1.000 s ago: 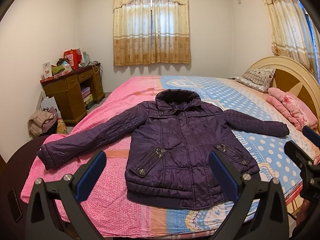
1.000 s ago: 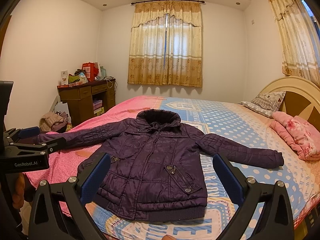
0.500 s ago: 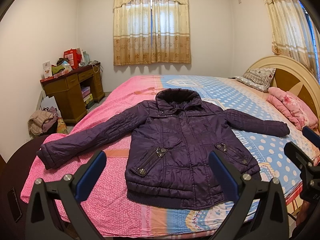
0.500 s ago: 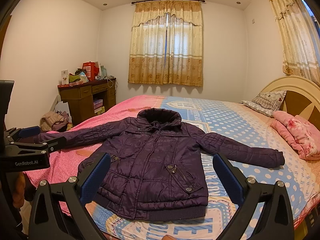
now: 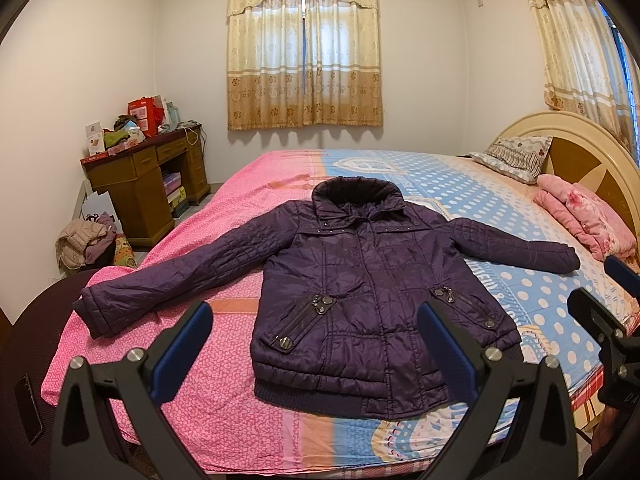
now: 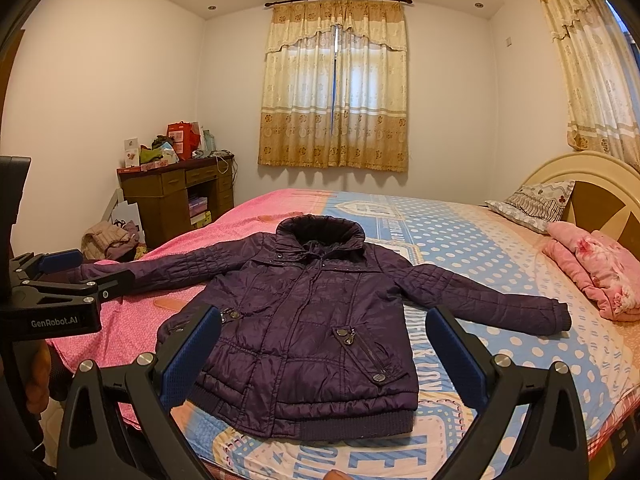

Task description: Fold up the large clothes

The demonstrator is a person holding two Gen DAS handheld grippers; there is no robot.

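A dark purple quilted jacket [image 5: 360,276] [image 6: 312,320] lies front up on the bed [image 5: 224,392] [image 6: 500,264], both sleeves spread out sideways, collar toward the window. My left gripper [image 5: 316,340] hovers open in front of the jacket's hem, nothing between its fingers. My right gripper [image 6: 324,344] is open too, held above the bed's near edge short of the hem. In the right wrist view the left gripper [image 6: 74,276] shows at the left edge, near the jacket's left cuff. The left wrist view catches the right gripper's fingers [image 5: 600,312] at its right edge.
Folded pink bedding [image 5: 584,216] and a patterned pillow [image 5: 516,156] lie by the headboard [image 5: 592,152]. A cluttered wooden desk [image 5: 148,180] stands against the left wall, clothes [image 5: 86,240] piled on the floor beside it. A dark round seat [image 5: 28,344] with a phone [image 5: 28,408] sits at lower left.
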